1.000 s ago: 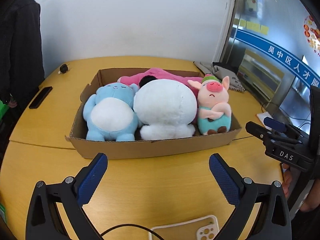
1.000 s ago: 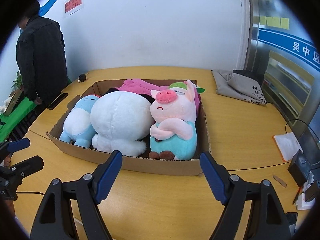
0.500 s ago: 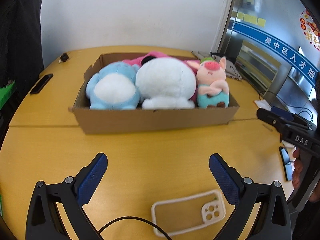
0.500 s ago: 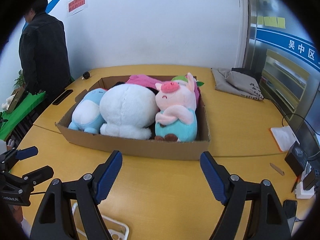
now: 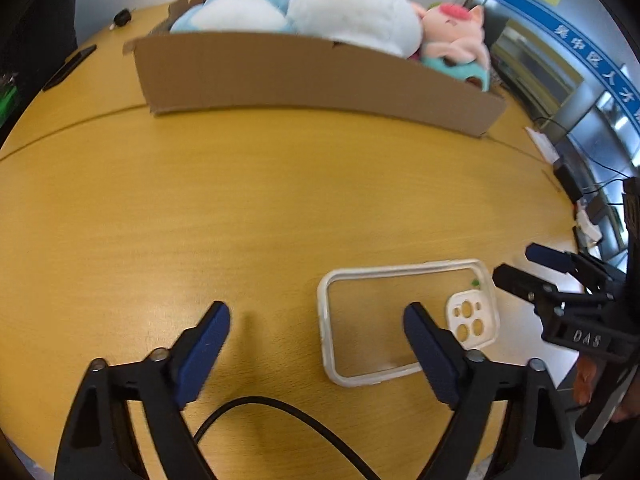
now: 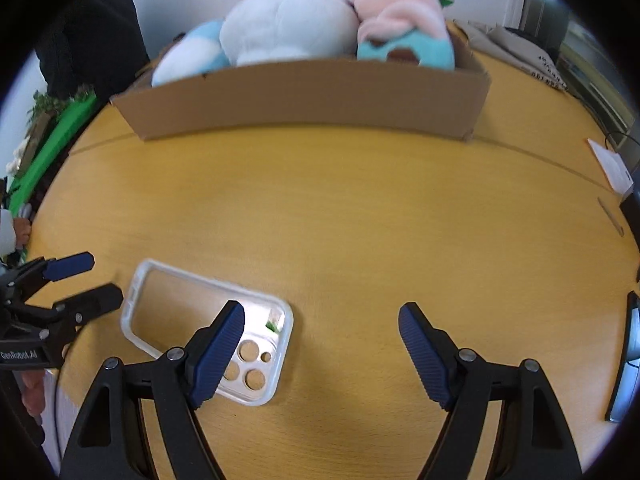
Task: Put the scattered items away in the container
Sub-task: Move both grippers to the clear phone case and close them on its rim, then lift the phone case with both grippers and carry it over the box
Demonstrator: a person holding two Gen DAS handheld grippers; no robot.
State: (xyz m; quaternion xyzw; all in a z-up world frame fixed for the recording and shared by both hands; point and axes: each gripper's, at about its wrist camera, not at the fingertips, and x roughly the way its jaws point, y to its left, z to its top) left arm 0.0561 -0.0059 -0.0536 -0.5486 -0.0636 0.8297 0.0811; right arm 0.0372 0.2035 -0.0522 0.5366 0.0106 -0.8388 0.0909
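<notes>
left claw point(image 5: 316, 330) closing, nothing between, pointed down | right claw point(image 6: 322, 330) apart, empty | clear phone case point(image 5: 404, 320) flat on surface point(image 5: 240, 200), left claw's 2 o'clock | cardboard box point(image 5: 312, 72) at 12, full of plush toys point(image 5: 352, 12)

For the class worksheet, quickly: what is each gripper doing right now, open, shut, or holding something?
Left gripper: jaws closing, holding nothing, above the table beside the phone case.
Right gripper: open, holding nothing.
</notes>
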